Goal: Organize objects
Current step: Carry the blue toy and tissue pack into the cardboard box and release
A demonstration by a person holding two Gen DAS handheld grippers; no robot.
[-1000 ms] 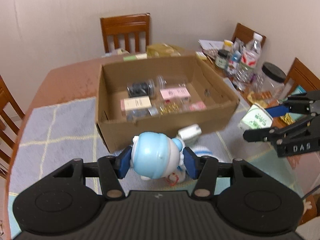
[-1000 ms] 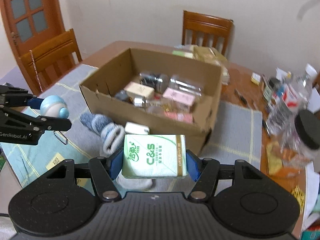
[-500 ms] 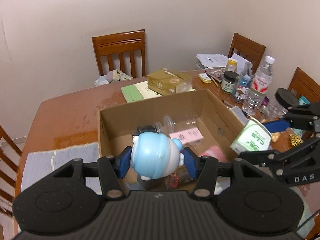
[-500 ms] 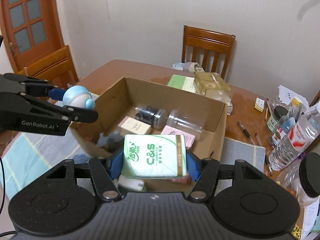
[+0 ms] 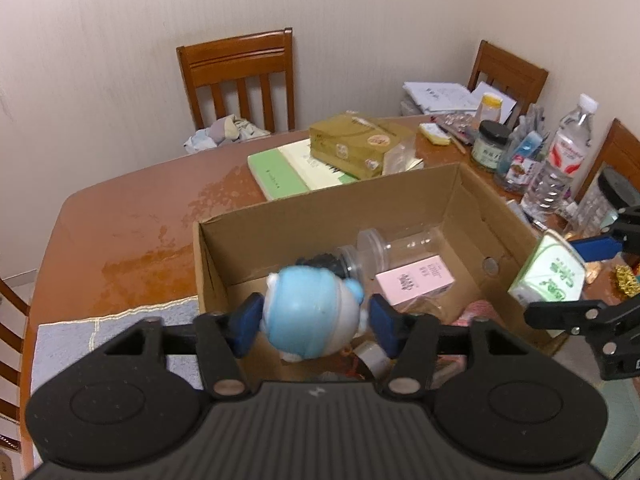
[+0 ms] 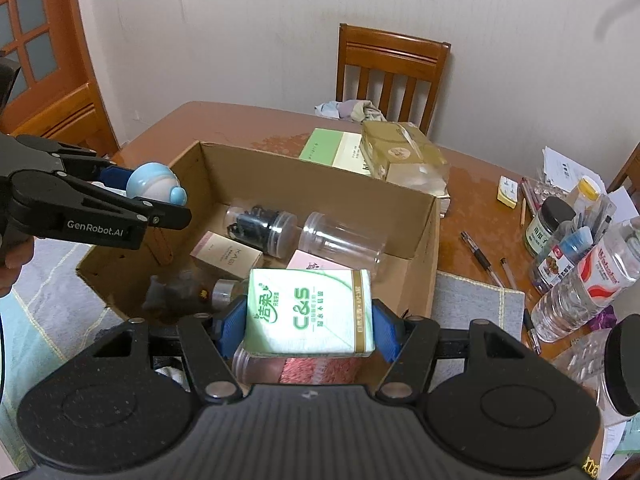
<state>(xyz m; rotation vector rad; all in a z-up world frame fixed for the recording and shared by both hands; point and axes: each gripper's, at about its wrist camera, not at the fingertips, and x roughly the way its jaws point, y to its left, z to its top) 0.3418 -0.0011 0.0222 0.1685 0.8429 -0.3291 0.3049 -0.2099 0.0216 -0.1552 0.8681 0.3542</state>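
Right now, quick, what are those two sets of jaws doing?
Left gripper: jaws have just been opening, blue toy loose between them.
Right gripper: shut on the tissue pack.

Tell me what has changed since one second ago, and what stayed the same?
Both hand-held grippers moved from before the cardboard box to above it. The left hand-held gripper has just been opening, with a gap now beside the blue toy between its jaws. The right hand-held gripper still clamps the tissue pack.
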